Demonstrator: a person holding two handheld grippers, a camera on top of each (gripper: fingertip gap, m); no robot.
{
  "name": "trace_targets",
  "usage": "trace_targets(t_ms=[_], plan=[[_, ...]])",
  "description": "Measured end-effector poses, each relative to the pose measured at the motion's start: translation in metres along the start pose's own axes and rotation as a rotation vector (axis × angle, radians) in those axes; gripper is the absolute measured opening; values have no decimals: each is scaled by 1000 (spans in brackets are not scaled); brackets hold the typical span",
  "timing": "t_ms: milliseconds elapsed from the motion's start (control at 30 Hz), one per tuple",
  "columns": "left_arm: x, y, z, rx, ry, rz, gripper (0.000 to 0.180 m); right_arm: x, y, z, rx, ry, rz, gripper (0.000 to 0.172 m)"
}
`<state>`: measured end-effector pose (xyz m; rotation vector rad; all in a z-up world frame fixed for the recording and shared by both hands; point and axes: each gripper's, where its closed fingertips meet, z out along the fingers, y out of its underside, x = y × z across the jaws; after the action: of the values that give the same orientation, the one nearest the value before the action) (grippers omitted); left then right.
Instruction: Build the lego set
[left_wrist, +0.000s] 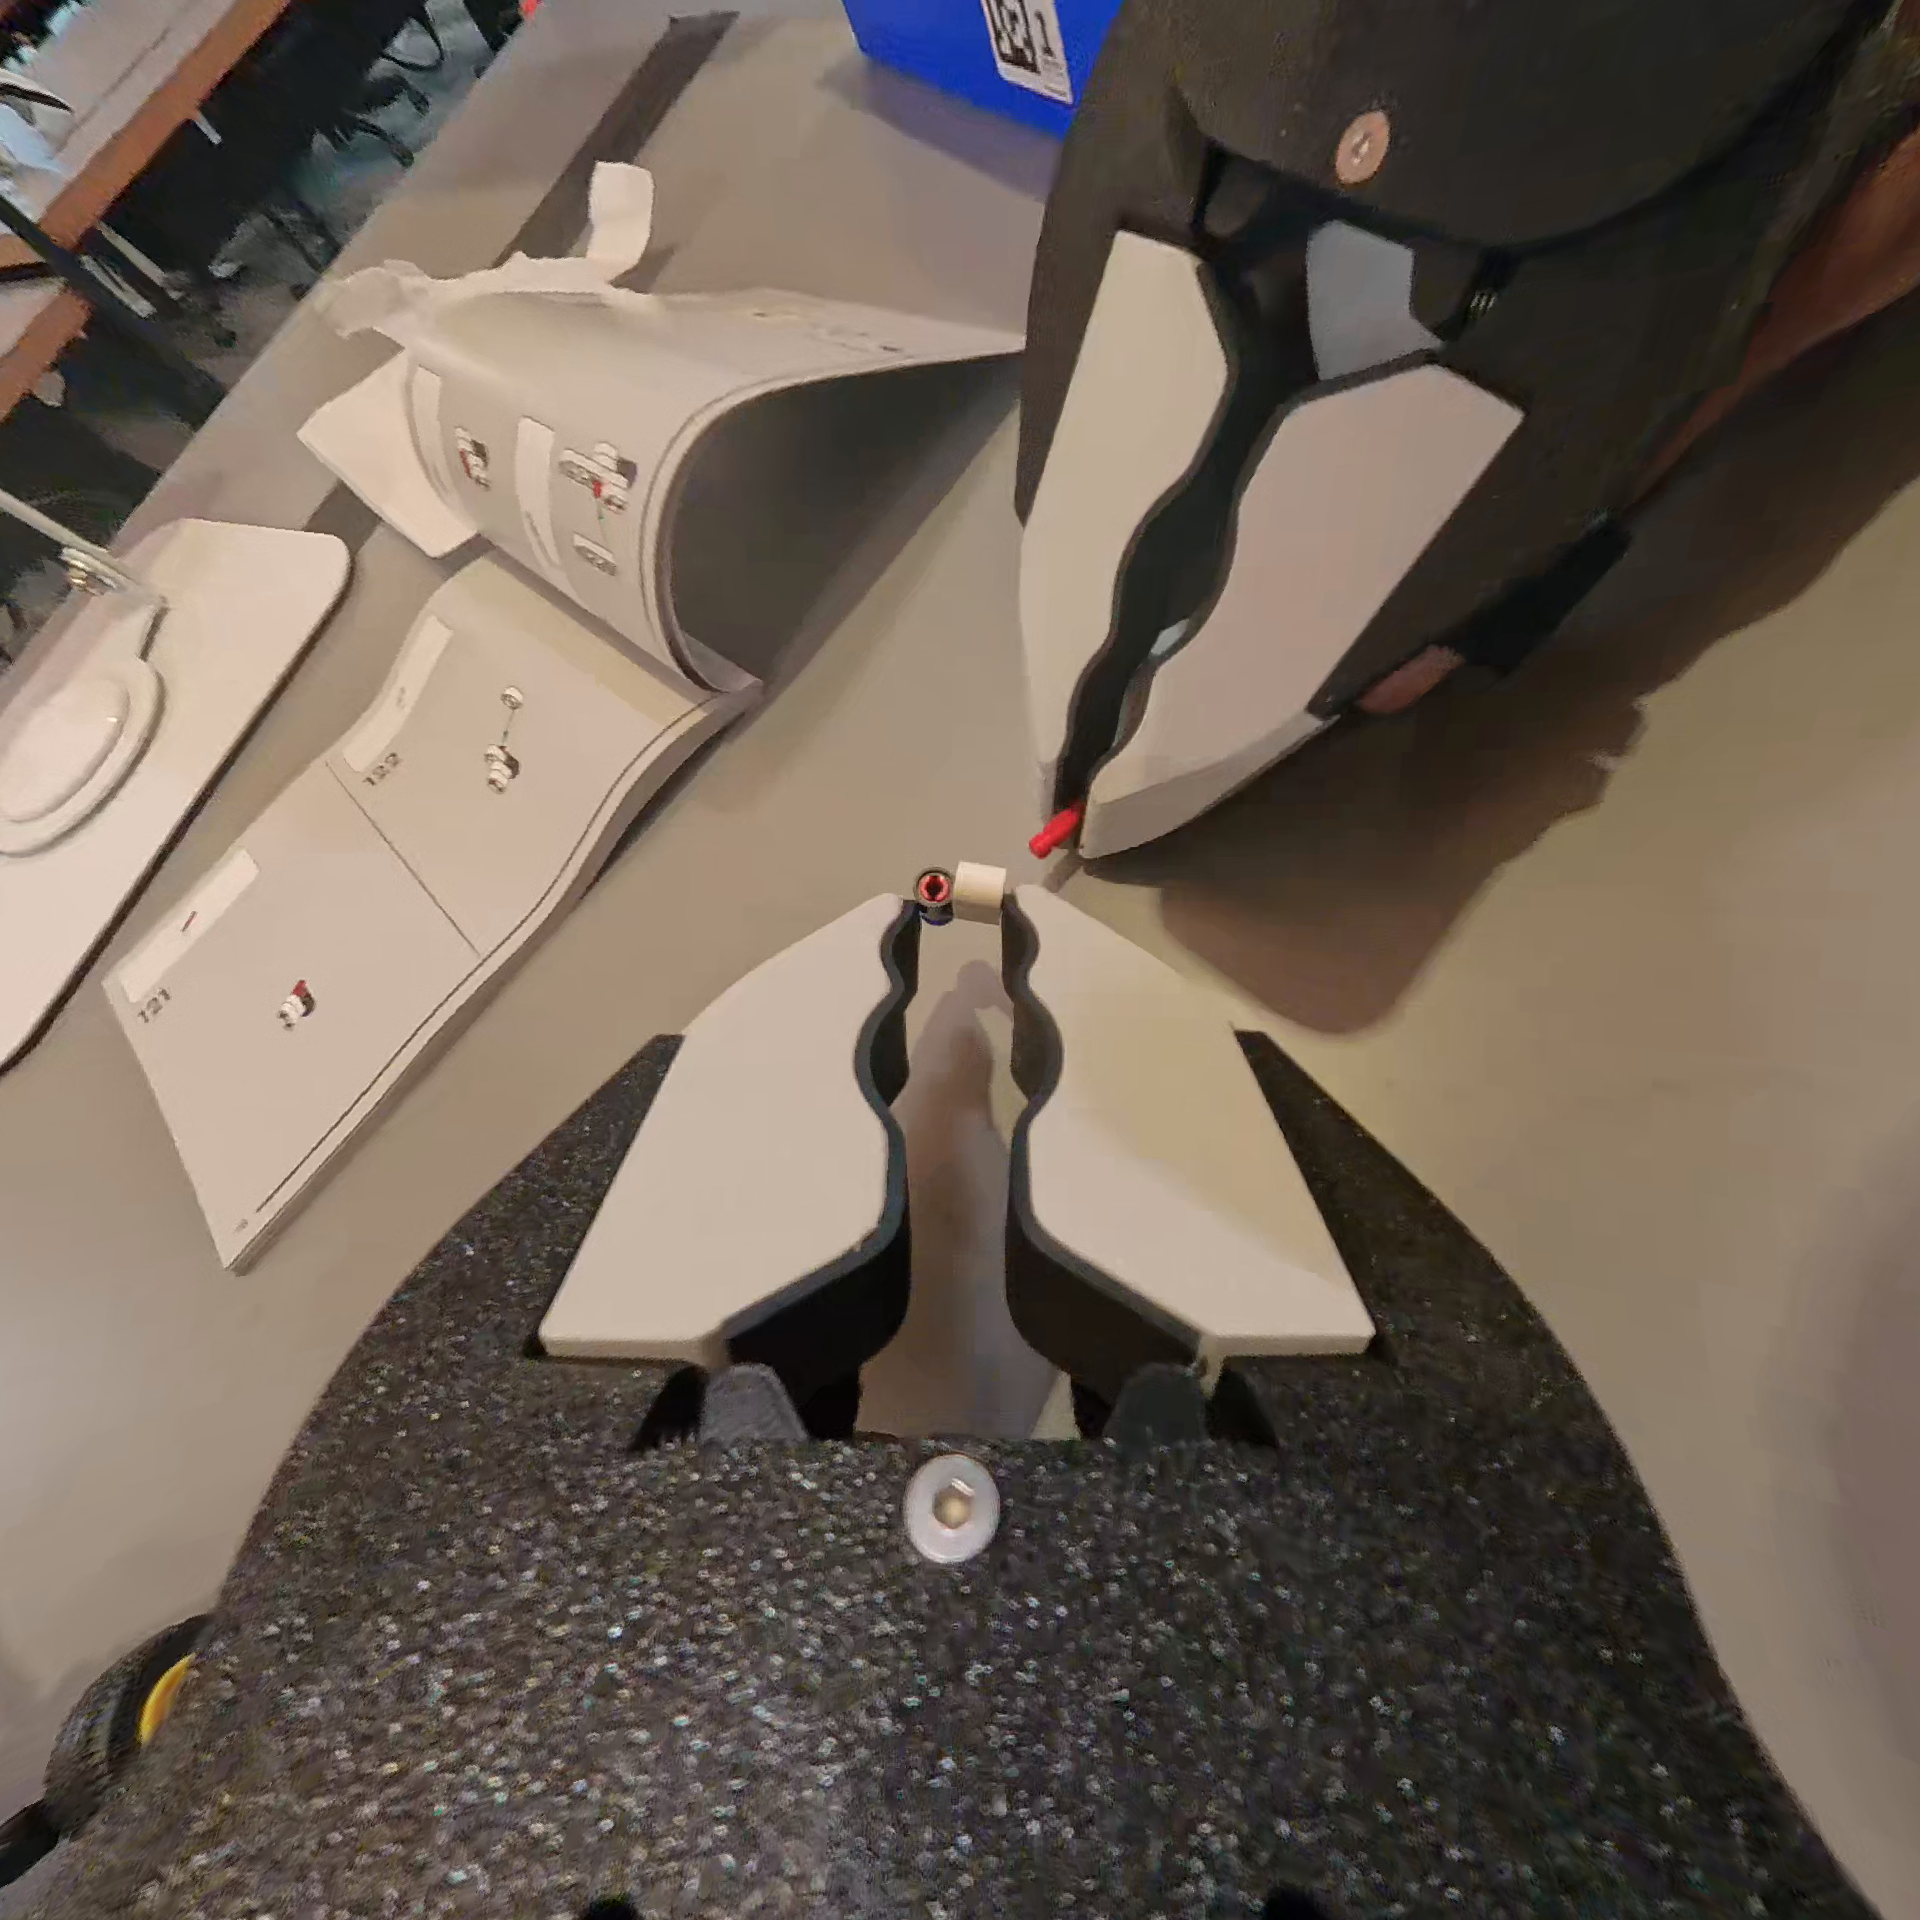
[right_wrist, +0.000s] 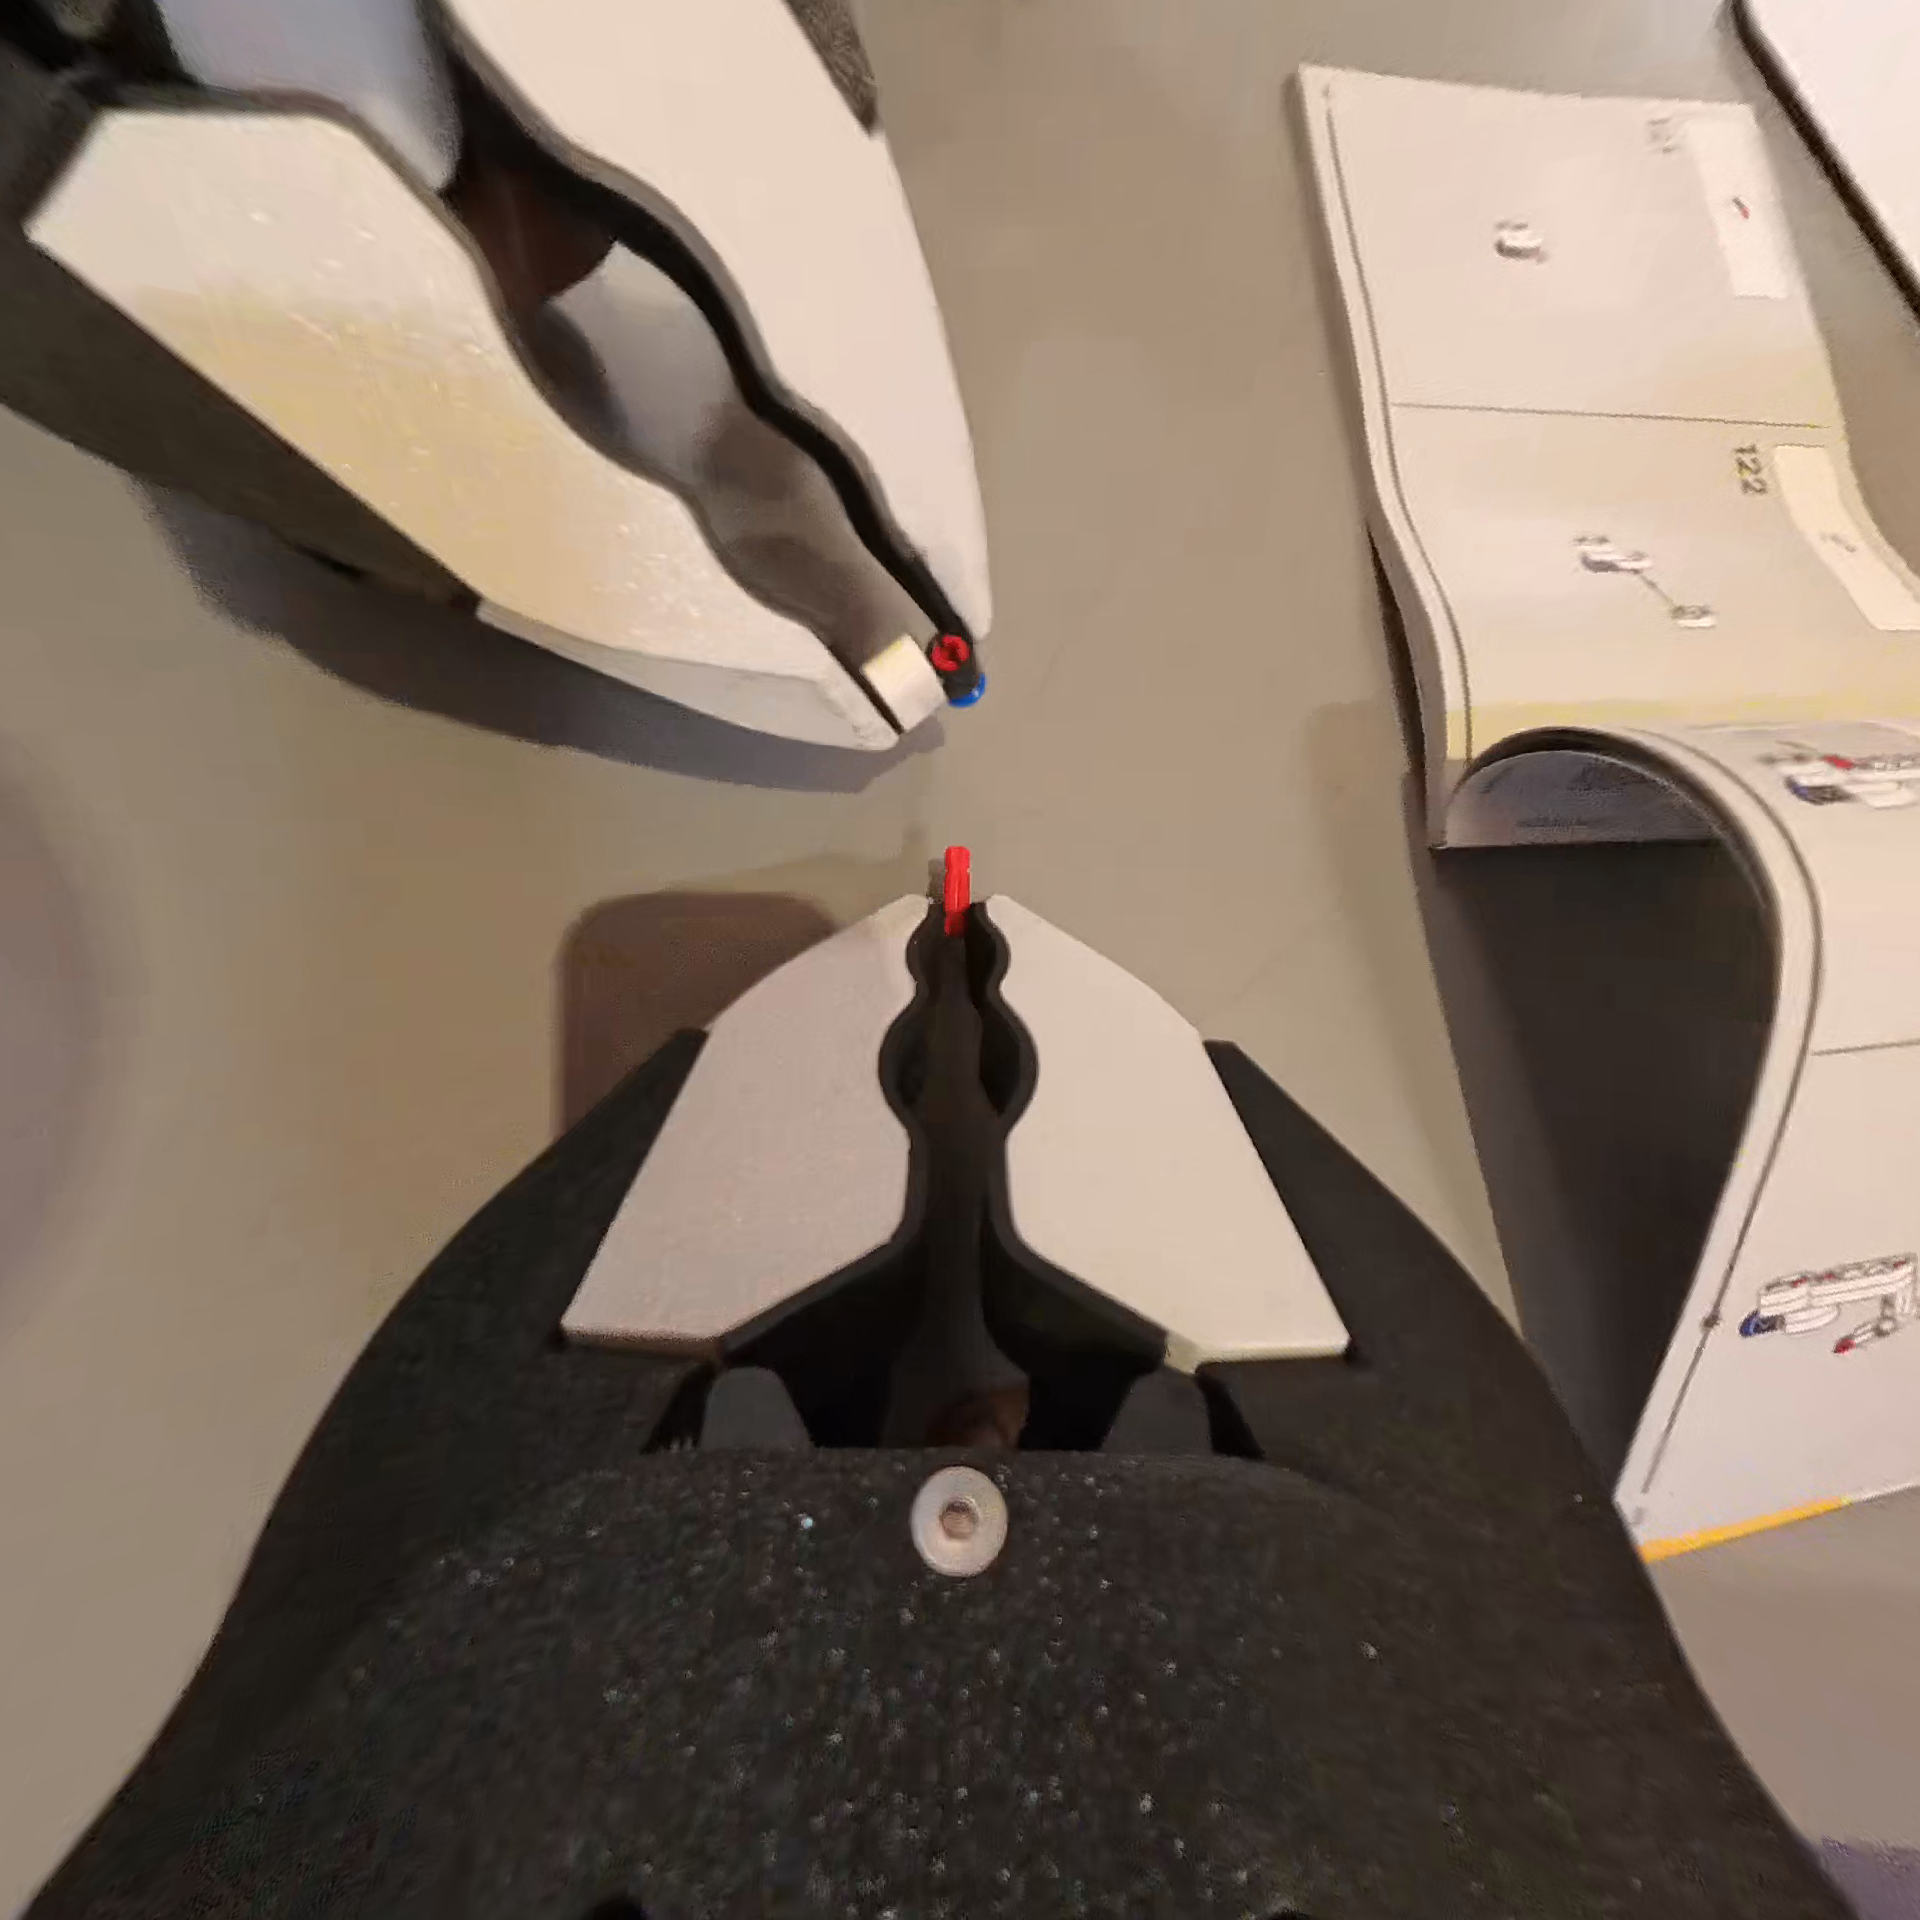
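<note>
We find the left gripper (left_wrist: 961, 904) clamped on a small white-and-black bushing assembly (left_wrist: 966, 889). The right gripper (right_wrist: 956, 902) pinches a red pin (right_wrist: 955, 889), its long axis pointing toward that assembly, close but apart.

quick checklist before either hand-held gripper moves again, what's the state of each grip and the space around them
1. Right hand-held gripper clamped on the red pin: ok, pin sticks out past the tips.
2. Left hand-held gripper clamped on the small white and black piece: ok.
3. Red pin lined up with the piece's red-lined hole: cannot tell.
4. Gap between the two held parts: ok, apart.
5. Open instruction booklet away from both tips: ok.
</note>
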<state>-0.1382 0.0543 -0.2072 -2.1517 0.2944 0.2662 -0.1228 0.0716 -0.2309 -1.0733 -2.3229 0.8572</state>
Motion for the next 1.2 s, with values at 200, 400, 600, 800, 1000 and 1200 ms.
trace_targets(t_ms=[200, 400, 600, 800, 1000, 1200], plan=[[5, 4, 2, -17, 32, -25, 15, -5, 2, 0, -3, -70, 39, 5], [3, -5, -3, 49, 77, -163, 15, -7, -8, -4, 64, -41, -27, 17], [-5, -24, -15, 198, 167, -459, 15, -1, -39, -19, 301, 85, -156, 19], [-5, -32, -19, 273, 290, -698, 15, 3, -53, -24, 379, 213, -263, 20], [-2, -34, -19, 283, 333, -775, 15, 2, -56, -22, 370, 292, -350, 14], [-3, -36, -20, 298, 339, -783, 15, 4, -56, -23, 386, 261, -284, 7]])
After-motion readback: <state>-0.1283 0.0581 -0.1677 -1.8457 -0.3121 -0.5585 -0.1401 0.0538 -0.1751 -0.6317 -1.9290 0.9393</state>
